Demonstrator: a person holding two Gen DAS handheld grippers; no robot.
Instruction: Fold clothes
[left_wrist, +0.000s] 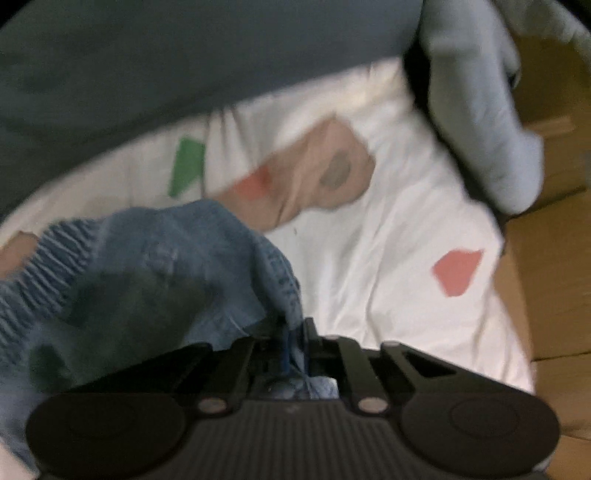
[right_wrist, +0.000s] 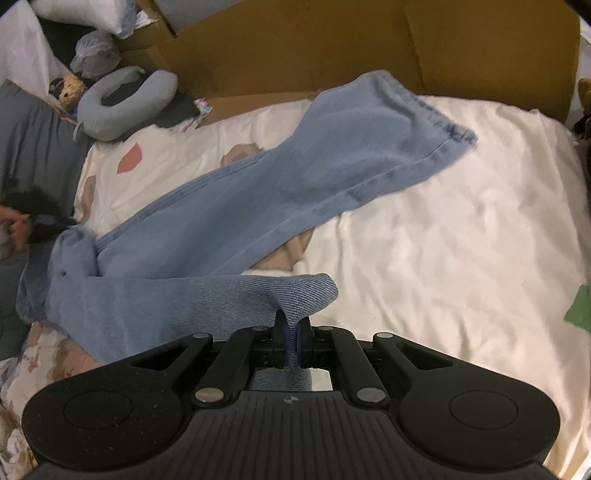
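Denim jeans (right_wrist: 229, 221) pinched by both grippers (shut) | neck pillow (right_wrist: 125, 103) beyond

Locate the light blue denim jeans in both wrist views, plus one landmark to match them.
Left wrist: light blue denim jeans fill the lower left, blurred, a fold pinched in the left hand-held gripper.
Right wrist: they run from the left edge up to the hem at upper right, a fold pinched in the right hand-held gripper.
Shared landmark: the white bedsheet's pinkish-red patch.
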